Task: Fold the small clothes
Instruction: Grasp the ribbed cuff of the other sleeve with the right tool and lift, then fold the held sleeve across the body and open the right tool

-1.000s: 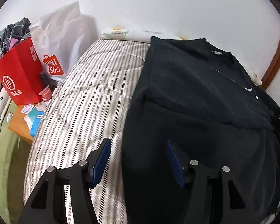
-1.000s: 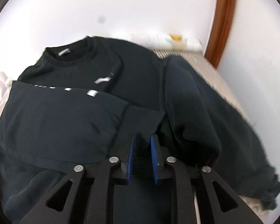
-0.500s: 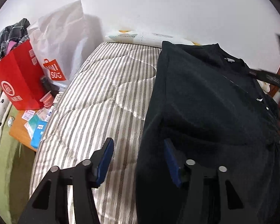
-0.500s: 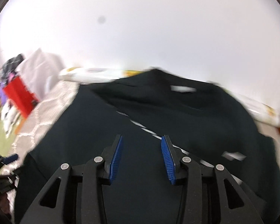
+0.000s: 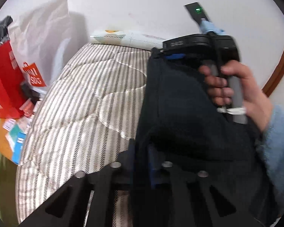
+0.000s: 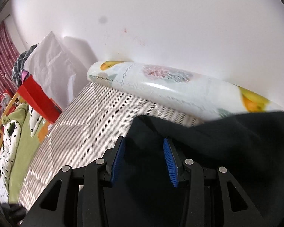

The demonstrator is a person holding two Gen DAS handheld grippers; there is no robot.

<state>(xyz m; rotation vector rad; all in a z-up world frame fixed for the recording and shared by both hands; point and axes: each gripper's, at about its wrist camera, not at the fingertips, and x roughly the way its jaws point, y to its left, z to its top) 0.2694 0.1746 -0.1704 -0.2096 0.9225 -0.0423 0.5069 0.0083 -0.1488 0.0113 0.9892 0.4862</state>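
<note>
Left wrist view: the left gripper, its black fingers with blue pads drawn close together, pinches a fold at the near left edge of a black knit sweatshirt that lies along the right side of a grey-and-white striped quilted bedspread. Farther along the same edge, the right gripper hangs over the garment's far corner, gripped by the person's bare right hand, which emerges from a pale blue fleece sleeve. A green light glows on the dark device fixed above that gripper.

Right wrist view: the right gripper's blue-padded fingers stand spread apart, with the sweatshirt's dark cloth lying between and beneath them; whether the pads touch the fabric cannot be told. A white floral-print pillow lies against the white wall at the head of the bed, just beyond the garment. To the left of the bed stand a red paper shopping bag and a crumpled white paper bag, with a green, black-and-white spotted cloth lower down beside the mattress.
</note>
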